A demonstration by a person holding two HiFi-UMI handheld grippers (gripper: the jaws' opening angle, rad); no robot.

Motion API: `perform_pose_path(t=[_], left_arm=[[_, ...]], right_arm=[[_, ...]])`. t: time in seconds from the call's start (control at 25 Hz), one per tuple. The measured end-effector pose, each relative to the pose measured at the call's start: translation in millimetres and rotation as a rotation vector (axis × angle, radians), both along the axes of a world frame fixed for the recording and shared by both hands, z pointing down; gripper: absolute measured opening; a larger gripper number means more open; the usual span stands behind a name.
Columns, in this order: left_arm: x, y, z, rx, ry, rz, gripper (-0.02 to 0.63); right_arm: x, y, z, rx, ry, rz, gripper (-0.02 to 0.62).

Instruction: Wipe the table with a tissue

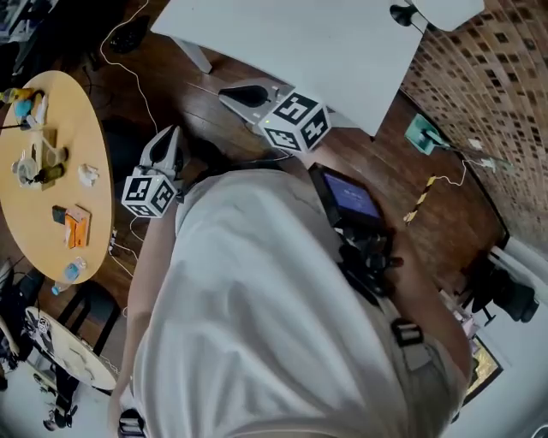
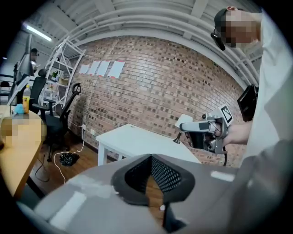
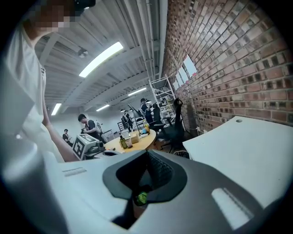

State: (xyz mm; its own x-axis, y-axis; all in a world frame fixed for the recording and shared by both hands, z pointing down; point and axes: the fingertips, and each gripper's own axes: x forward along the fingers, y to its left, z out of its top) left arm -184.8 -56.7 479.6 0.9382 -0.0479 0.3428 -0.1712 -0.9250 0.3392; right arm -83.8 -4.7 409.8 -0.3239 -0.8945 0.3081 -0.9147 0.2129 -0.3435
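White shirt cloth (image 1: 257,325) of the person fills the near part of the head view; both tools are held out in front of the body, tipped a little down, which reads as a carry or ready pose rather than a working one; left hand-held gripper (image 2: 149,179) has its jaws closed together with nothing between them; right hand-held gripper (image 3: 144,176) looks the same, jaws together and empty, with only a small green spot low in the gap, probably its own light; so the tissue is not picked up yet, by my reading; further out, the white worktop (image 1: 300,43) lies just ahead of the right tool, likely the surface to wipe, bare apart from a desk lamp (image 1: 401,14) at its far edge; the round wooden worktop (image 1: 86,120) off to the left carries bottles and small clutter; a small white crumpled thing (image 1: 88,175) there could be the tissue, cannot tell; brick wall (image 2: 151,82) stands behind.
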Motion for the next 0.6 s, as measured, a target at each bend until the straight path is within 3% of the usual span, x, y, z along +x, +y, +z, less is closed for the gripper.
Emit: perform_pose_path(t=[0.24,0.6], left_arm=[[2,-40,8,-0.022,0.021,-0.032,0.006],[-62,-126,17,-0.042,0.012,-0.067,0.006]], right_arm=[[6,-30,9,-0.038,-0.026,0.017,0.009],[-64,-121,23,-0.062,-0.046,-0.038,0.009]])
